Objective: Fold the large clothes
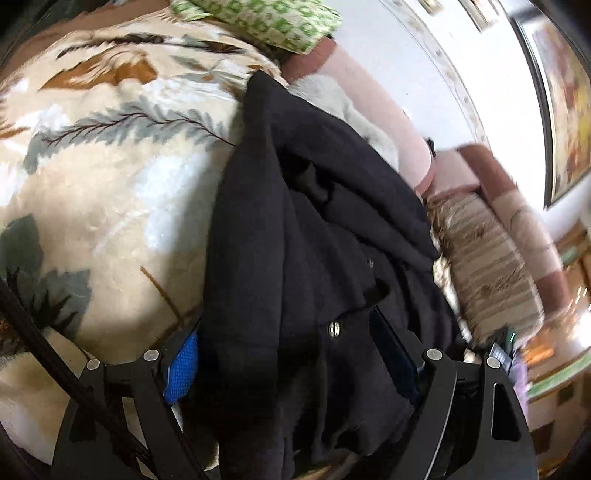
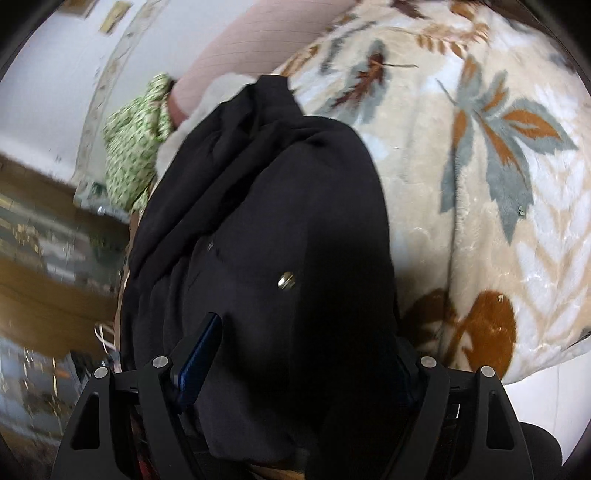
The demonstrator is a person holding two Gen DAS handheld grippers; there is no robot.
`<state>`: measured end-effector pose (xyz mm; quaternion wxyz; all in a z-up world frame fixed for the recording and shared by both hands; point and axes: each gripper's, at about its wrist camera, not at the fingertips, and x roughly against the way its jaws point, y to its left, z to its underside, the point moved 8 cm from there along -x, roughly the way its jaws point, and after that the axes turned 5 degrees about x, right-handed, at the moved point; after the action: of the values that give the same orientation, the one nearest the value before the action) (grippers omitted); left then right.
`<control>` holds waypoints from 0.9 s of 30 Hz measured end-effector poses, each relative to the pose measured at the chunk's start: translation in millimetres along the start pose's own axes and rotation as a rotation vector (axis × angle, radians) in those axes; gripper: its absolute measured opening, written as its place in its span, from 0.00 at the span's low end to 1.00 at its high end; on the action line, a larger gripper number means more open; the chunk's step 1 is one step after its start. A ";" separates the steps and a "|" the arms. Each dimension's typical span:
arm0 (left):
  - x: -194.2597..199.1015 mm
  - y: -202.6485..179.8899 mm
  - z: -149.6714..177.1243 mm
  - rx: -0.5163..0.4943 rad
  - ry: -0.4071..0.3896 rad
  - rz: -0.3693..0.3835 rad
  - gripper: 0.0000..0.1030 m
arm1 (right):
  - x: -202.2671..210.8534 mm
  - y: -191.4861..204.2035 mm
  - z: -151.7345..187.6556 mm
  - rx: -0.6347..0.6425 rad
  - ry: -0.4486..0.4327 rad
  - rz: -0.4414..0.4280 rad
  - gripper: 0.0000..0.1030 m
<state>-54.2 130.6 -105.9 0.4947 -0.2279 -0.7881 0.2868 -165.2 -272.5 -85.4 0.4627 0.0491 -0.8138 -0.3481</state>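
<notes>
Black garment (image 1: 314, 229) bunched between both grippers — held.

I see a big black coat (image 1: 317, 236), bunched in thick folds with a small shiny snap button (image 2: 285, 280), lying in a heap.

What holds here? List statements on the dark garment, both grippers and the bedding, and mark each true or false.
1. The black garment lies bunched between the fingers of the left hand-held gripper. True.
2. The right hand-held gripper is clear of any cloth. False: the same black garment fills the gap between its fingers.
3. The blanket under the garment is plain white. False: it is cream with grey and brown leaves.
4. A metal snap shows on the garment. True.
5. A green patterned cloth lies beyond the garment. True.
</notes>
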 end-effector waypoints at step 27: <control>-1.8 -21.2 64.7 -0.129 0.114 0.083 0.81 | -11.3 0.2 38.6 0.075 0.048 -0.052 0.81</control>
<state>-114.0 99.3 -115.2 0.5107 -0.3079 -0.7653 0.2423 -189.1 -247.8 -106.1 0.4706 0.0960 -0.8134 -0.3282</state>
